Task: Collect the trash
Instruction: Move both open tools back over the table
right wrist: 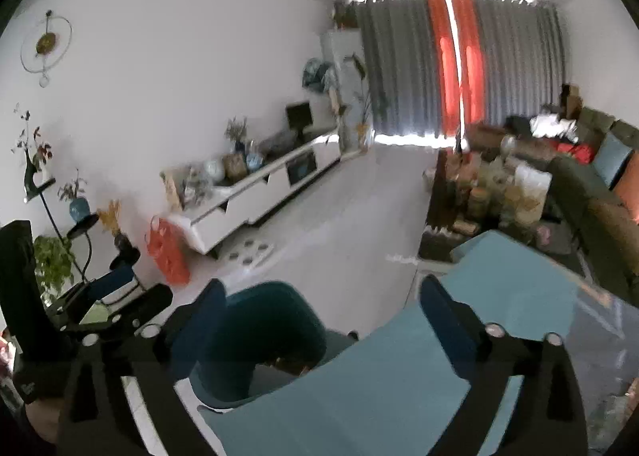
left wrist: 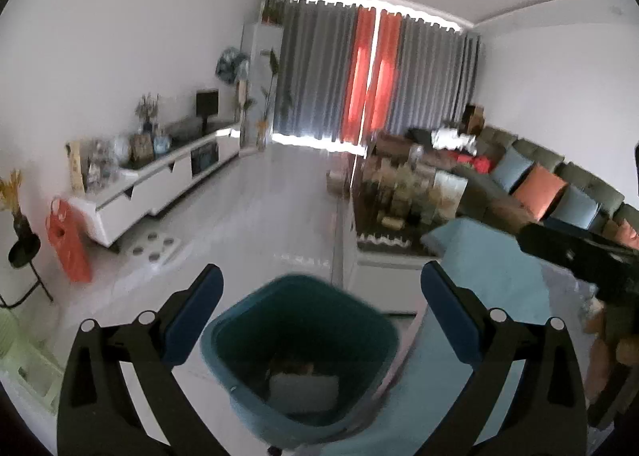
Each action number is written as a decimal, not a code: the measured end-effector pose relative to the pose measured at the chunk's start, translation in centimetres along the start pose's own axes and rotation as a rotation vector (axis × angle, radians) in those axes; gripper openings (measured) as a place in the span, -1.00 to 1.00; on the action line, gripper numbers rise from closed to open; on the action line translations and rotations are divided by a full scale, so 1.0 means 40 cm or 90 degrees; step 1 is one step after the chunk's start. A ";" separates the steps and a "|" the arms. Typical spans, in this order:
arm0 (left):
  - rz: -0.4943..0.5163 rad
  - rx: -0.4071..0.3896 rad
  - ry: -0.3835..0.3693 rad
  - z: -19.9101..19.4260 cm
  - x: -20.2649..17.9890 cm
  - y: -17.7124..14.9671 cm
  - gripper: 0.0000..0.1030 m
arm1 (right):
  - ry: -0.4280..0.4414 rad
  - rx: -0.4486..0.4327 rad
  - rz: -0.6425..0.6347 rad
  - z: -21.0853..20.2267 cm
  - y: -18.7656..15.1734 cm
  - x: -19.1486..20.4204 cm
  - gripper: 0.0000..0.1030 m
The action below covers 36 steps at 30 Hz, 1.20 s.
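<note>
Two views; left wrist: left gripper [left wrist: 321,288] spread wide, empty, above bin [left wrist: 299,352], trash [left wrist: 303,390] inside at 6 o'clock; right wrist: right gripper [right wrist: 319,304] spread, empty, bin [right wrist: 255,340] at 7, table [right wrist: 399,396] edge close; risk: clipping bin, tipping trash out.

Home living room, shown by a long green sofa [left wrist: 559,176] lined with blue and orange cushions [left wrist: 539,188], a low white media cabinet [left wrist: 167,180], grey and orange curtains [left wrist: 375,72], a wall clock [right wrist: 46,44], potted plants [right wrist: 54,260]
</note>
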<state>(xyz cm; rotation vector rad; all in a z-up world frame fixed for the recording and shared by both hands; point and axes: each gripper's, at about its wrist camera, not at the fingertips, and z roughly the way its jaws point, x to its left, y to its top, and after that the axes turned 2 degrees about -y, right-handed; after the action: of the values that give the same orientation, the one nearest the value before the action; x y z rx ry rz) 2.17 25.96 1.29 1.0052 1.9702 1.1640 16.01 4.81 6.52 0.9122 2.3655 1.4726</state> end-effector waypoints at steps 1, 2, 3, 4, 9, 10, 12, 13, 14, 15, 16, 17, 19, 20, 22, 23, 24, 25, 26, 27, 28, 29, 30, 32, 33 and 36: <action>0.001 -0.016 -0.008 -0.014 -0.023 0.006 0.89 | -0.011 -0.013 0.001 -0.025 -0.003 -0.013 0.87; 0.003 -0.025 -0.016 -0.025 -0.038 0.013 0.90 | -0.019 -0.021 0.002 -0.042 -0.005 -0.022 0.87; 0.004 -0.032 -0.025 -0.035 -0.056 0.019 0.90 | -0.026 -0.031 0.006 -0.062 -0.008 -0.036 0.87; 0.005 -0.043 -0.036 -0.048 -0.080 0.025 0.90 | -0.032 -0.037 0.011 -0.079 -0.010 -0.046 0.87; 0.020 -0.083 -0.088 -0.095 -0.175 0.033 0.90 | -0.074 -0.084 0.015 -0.190 -0.032 -0.101 0.87; 0.028 -0.093 -0.096 -0.108 -0.201 0.034 0.90 | -0.095 -0.097 0.013 -0.219 -0.039 -0.112 0.87; 0.036 -0.102 -0.115 -0.124 -0.239 0.034 0.90 | -0.113 -0.112 0.008 -0.261 -0.053 -0.132 0.87; 0.041 -0.108 -0.126 -0.135 -0.263 0.033 0.90 | -0.126 -0.117 0.010 -0.276 -0.058 -0.140 0.87; 0.044 -0.111 -0.136 -0.142 -0.280 0.030 0.90 | -0.141 -0.124 0.012 -0.294 -0.064 -0.150 0.87; 0.050 -0.114 -0.147 -0.149 -0.299 0.029 0.90 | -0.149 -0.129 0.014 -0.311 -0.074 -0.157 0.87; 0.056 -0.118 -0.153 -0.155 -0.317 0.026 0.90 | -0.162 -0.134 0.018 -0.327 -0.082 -0.167 0.87; 0.064 -0.121 -0.161 -0.164 -0.340 0.018 0.90 | -0.179 -0.140 0.024 -0.346 -0.091 -0.177 0.87; 0.079 -0.123 -0.181 -0.176 -0.381 0.004 0.90 | -0.207 -0.148 0.028 -0.379 -0.108 -0.196 0.87; 0.083 -0.123 -0.185 -0.179 -0.396 0.000 0.90 | -0.221 -0.152 0.028 -0.391 -0.117 -0.203 0.87; 0.092 -0.122 -0.200 -0.187 -0.432 -0.012 0.90 | -0.240 -0.159 0.035 -0.419 -0.134 -0.218 0.87; 0.091 -0.121 -0.204 -0.186 -0.443 -0.015 0.90 | -0.251 -0.161 0.039 -0.430 -0.141 -0.218 0.87; 0.089 -0.118 -0.215 -0.186 -0.457 -0.019 0.90 | -0.261 -0.164 0.041 -0.442 -0.150 -0.222 0.87; 0.089 -0.115 -0.228 -0.192 -0.474 -0.028 0.90 | -0.267 -0.165 0.040 -0.450 -0.157 -0.220 0.87; 0.090 -0.113 -0.234 -0.189 -0.482 -0.030 0.90 | -0.287 -0.168 0.038 -0.464 -0.169 -0.223 0.87; 0.093 -0.110 -0.243 -0.187 -0.487 -0.032 0.90 | -0.297 -0.169 0.037 -0.477 -0.181 -0.223 0.87; 0.099 -0.105 -0.255 -0.191 -0.507 -0.042 0.90 | -0.303 -0.169 0.037 -0.492 -0.195 -0.223 0.87; 0.100 -0.103 -0.259 -0.194 -0.515 -0.048 0.90 | -0.315 -0.170 0.039 -0.505 -0.207 -0.224 0.87; 0.101 -0.102 -0.271 -0.199 -0.529 -0.058 0.90 | -0.326 -0.172 0.041 -0.517 -0.218 -0.227 0.87; 0.118 -0.100 -0.285 -0.206 -0.559 -0.077 0.90 | -0.346 -0.173 0.042 -0.540 -0.240 -0.226 0.87; 0.122 -0.100 -0.287 -0.207 -0.566 -0.083 0.90 | -0.357 -0.176 0.045 -0.551 -0.249 -0.226 0.87; 0.133 -0.091 -0.314 -0.220 -0.605 -0.115 0.90 | -0.381 -0.180 0.055 -0.590 -0.282 -0.234 0.87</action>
<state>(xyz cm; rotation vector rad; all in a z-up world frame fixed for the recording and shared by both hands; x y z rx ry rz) 6.04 0.22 4.02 1.3001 1.4038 1.0247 7.71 -21.70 6.72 1.1840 1.6661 1.2823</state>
